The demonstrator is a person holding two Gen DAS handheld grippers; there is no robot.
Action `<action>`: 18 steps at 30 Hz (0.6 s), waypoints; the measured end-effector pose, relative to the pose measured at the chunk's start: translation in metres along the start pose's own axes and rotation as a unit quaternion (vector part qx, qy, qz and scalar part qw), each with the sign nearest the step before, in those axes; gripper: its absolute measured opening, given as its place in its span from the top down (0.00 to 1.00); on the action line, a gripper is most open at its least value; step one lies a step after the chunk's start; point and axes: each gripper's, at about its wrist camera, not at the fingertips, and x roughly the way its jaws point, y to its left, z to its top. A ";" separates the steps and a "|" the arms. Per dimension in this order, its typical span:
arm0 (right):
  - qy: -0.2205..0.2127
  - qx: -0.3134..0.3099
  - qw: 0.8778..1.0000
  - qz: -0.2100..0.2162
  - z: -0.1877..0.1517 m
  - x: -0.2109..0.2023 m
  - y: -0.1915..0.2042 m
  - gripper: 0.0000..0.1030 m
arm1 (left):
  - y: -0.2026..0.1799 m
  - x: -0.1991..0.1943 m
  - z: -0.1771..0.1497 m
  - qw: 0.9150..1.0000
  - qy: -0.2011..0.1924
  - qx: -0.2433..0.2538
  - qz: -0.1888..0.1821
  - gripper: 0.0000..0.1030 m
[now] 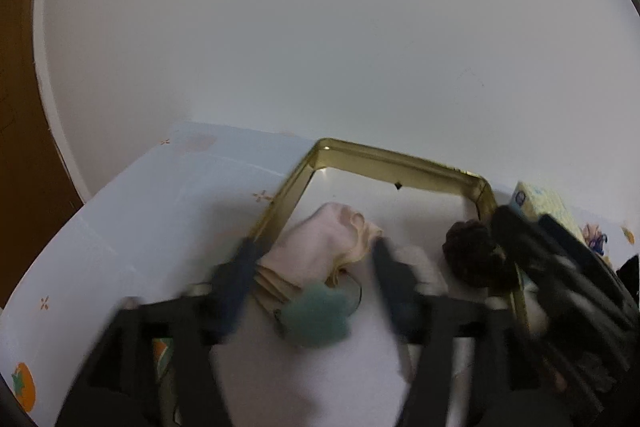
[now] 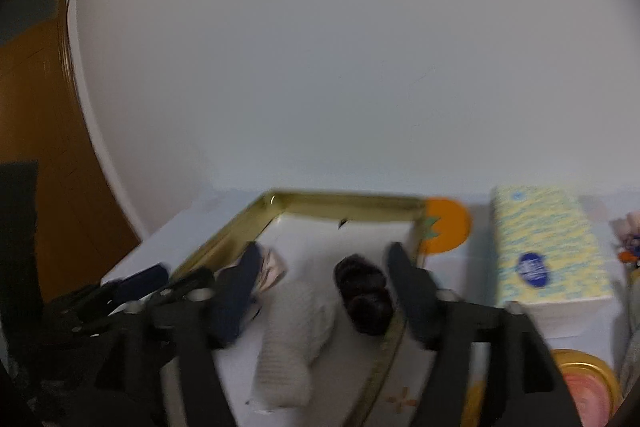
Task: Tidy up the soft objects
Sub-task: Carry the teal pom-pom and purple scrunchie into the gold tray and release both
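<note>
Deliberately, I held both the left gripper point(image 1: 316, 259) and right gripper point(image 2: 322, 267) spread apart, gripping nothing, so the pink cloth point(image 1: 316, 247) and dark scrunchie point(image 2: 364, 295) lay free in the gold tray point(image 1: 400, 163).

The tissue pack point(image 2: 548, 247) bears a blue round label, too blurred to read.

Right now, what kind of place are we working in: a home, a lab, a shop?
Most likely a home. A table with a fruit-print cloth stands against a plain white wall, a tissue pack sits beside the gold-rimmed tray, and a wooden door shows at left.
</note>
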 end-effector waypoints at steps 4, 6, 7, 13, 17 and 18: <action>-0.048 0.006 0.999 0.006 -0.001 -0.024 -0.004 0.13 | 0.002 -0.009 -0.002 1.000 -0.023 -0.003 0.006 0.14; -0.064 -0.006 0.998 -0.004 -0.004 -0.033 -0.003 0.13 | 0.000 -0.012 -0.003 0.999 -0.029 0.003 0.014 0.13; -0.072 -0.010 0.997 -0.012 -0.005 -0.038 -0.002 0.13 | -0.001 -0.013 -0.003 0.999 -0.034 0.007 0.018 0.13; -0.102 -0.027 0.993 -0.051 -0.012 -0.073 -0.005 0.13 | -0.002 -0.027 -0.008 0.996 -0.077 0.002 0.035 0.11; -0.118 -0.048 0.989 -0.074 -0.015 -0.090 -0.005 0.13 | -0.004 -0.033 -0.015 0.995 -0.096 -0.005 0.031 0.11; -0.120 -0.054 0.988 -0.077 -0.015 -0.093 -0.005 0.13 | -0.005 -0.035 -0.017 0.994 -0.101 -0.004 0.031 0.11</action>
